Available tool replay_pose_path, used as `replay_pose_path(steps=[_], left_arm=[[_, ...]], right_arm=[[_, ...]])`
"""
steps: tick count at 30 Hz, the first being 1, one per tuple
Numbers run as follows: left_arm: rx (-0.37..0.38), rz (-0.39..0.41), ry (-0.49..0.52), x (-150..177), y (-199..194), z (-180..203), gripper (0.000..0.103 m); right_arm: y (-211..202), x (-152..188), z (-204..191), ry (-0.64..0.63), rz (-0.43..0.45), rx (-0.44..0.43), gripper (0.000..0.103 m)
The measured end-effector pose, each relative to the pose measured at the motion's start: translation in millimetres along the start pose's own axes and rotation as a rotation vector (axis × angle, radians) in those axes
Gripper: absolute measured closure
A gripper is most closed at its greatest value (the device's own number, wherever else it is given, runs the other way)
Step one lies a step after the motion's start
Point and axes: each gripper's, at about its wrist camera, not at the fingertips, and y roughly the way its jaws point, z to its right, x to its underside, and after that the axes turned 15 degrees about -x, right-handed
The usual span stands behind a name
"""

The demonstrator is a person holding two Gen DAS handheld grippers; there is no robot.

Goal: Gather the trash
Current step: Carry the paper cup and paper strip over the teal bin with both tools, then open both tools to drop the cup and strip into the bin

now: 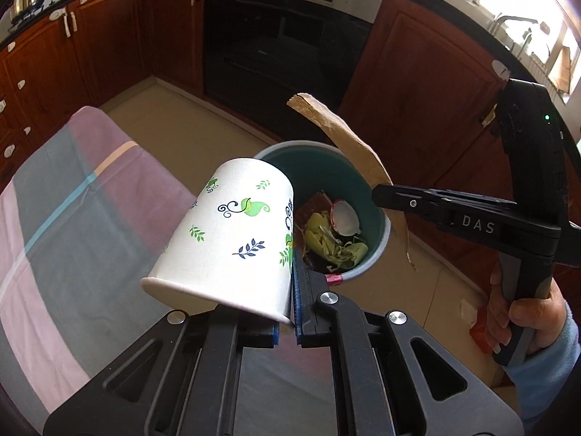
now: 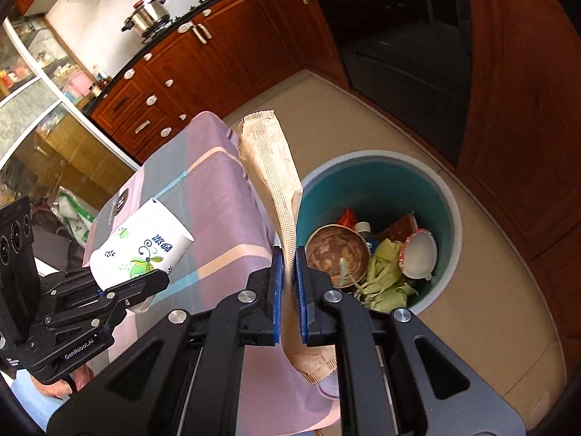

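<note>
Left tool (image 1: 287, 290) clenched on cup (image 1: 225, 232) wall, cup tipped bottom-up beside bin (image 1: 377, 250). Right tool (image 2: 289, 290) pinching brown wrapper (image 2: 270, 167) at mid-length, beside bin rim. Bin on floor, part-filled with scraps, next to cloth-covered counter (image 1: 72, 189).

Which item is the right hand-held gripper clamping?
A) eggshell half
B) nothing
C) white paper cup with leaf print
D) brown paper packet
D: in the right wrist view the right hand-held gripper has its blue pads closed on the brown paper packet, beside the bin; the white paper cup is held by the left hand-held gripper instead.
</note>
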Motion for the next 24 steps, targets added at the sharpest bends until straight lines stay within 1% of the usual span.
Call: replay_pose_path(steps=[3, 7, 12, 15, 17, 18, 19, 20, 21, 22, 23, 24], left_arm=[[0.025, -0.042, 0.013, -14.2, 28.3, 16.1, 0.097], [0.04, -0.094, 0.028, -28.8, 66.5, 32.8, 0.097], [0.057, -0.162, 0.047, -32.2, 104.6, 45.4, 0.096], [0.065, -0.196, 0.057, -31.9, 121.2, 50.0, 0.096], [0.068, -0.215, 0.066, -30.4, 128.6, 51.6, 0.096], [0.07, -0.225, 0.068, -31.5, 132.2, 51.8, 0.096], [0.069, -0.233, 0.069, -34.2, 136.0, 52.6, 0.094], [0.067, -0.241, 0.069, -34.6, 137.7, 53.0, 0.09], [0.061, -0.248, 0.069, -35.1, 138.4, 53.3, 0.071], [0.049, -0.243, 0.068, -35.9, 137.9, 53.6, 0.047], [0.033, -0.224, 0.068, -36.2, 134.5, 53.5, 0.043], [0.028, -0.208, 0.071, -36.6, 130.8, 53.7, 0.042]], right_arm=[[11.8, -7.1, 24.6, 0.04, -0.019, 0.012, 0.094], [32.2, -12.4, 53.0, 0.101, -0.055, 0.026, 0.094], [54.9, -16.2, 78.5, 0.142, -0.099, 0.043, 0.094], [63.8, -17.8, 89.3, 0.155, -0.115, 0.05, 0.093], [68.1, -18.5, 94.3, 0.161, -0.124, 0.053, 0.09], [69.5, -18.8, 96.2, 0.165, -0.126, 0.055, 0.083], [70.0, -19.1, 97.6, 0.168, -0.124, 0.058, 0.073], [69.3, -19.7, 98.3, 0.172, -0.119, 0.055, 0.066], [68.0, -20.2, 98.9, 0.175, -0.11, 0.053, 0.047], [65.7, -20.8, 98.4, 0.174, -0.098, 0.055, 0.035], [63.5, -21.5, 98.0, 0.172, -0.088, 0.058, 0.032], [61.7, -22.2, 97.9, 0.173, -0.083, 0.057, 0.028]])
